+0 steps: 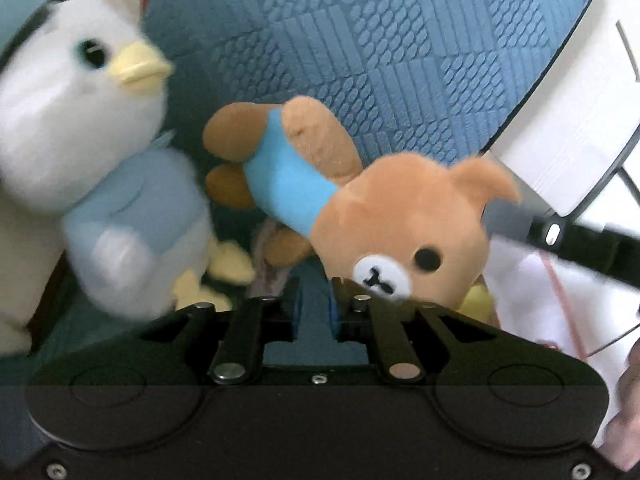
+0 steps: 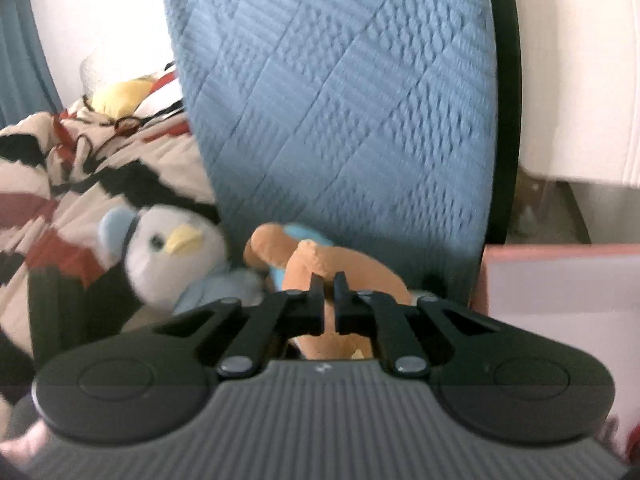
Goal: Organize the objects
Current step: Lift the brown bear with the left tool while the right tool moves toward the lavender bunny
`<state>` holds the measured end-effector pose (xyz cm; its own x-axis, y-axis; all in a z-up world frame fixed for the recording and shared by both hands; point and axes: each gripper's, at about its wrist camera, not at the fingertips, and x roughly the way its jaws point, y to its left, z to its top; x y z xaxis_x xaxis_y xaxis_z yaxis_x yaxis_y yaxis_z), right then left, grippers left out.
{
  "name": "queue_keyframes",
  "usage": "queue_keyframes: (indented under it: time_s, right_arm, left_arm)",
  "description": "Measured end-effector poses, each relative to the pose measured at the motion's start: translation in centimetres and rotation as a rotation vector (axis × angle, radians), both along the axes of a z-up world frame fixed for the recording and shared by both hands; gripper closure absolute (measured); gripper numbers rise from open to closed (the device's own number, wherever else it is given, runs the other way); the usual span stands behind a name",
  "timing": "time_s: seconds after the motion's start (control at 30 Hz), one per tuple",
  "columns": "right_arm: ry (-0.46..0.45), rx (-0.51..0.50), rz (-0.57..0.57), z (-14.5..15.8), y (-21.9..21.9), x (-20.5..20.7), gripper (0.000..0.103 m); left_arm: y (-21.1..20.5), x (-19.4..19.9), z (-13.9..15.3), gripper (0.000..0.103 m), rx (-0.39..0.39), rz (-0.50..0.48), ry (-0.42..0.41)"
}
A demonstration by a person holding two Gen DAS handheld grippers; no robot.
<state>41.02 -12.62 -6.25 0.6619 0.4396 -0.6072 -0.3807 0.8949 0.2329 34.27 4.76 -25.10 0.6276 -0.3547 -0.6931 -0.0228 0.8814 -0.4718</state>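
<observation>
Two plush toys lie on a blue quilted mattress (image 1: 380,40). Brown bear plush (image 1: 392,232) in a light blue shirt lies tipped over, head nearest the left wrist camera, legs pointing away. White-and-blue penguin plush (image 1: 80,140) with a yellow beak sits just beside it on the left, blurred.

Left gripper (image 1: 316,300): fingers nearly together, narrow gap, nothing between them; bear's muzzle is just beside the right finger.

Right gripper (image 2: 329,286): fingers clenched in front of the bear (image 2: 340,264); cannot tell whether any plush fabric is pinched. Penguin (image 2: 168,248) sits left of the bear in this view too.

Striped blanket (image 2: 60,168) covers the bed at left. Pink-edged white box (image 2: 560,280) at right. Part of a hand (image 1: 628,400) shows at the left-wrist frame edge.
</observation>
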Motion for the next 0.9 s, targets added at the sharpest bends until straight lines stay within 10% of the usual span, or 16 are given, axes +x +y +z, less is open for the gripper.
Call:
queue_keyframes:
  time_s: [0.5, 0.9]
  right_arm:
    - [0.035, -0.033, 0.01, -1.8, 1.2, -10.1, 0.097]
    - [0.122, -0.022, 0.102, -4.9, 3.2, -16.6, 0.092]
  left_arm:
    - [2.9, -9.3, 4.6, 0.086, -0.088, 0.085, 0.012]
    - [3.1, -12.1, 4.0, 0.038, -0.07, 0.079, 0.104]
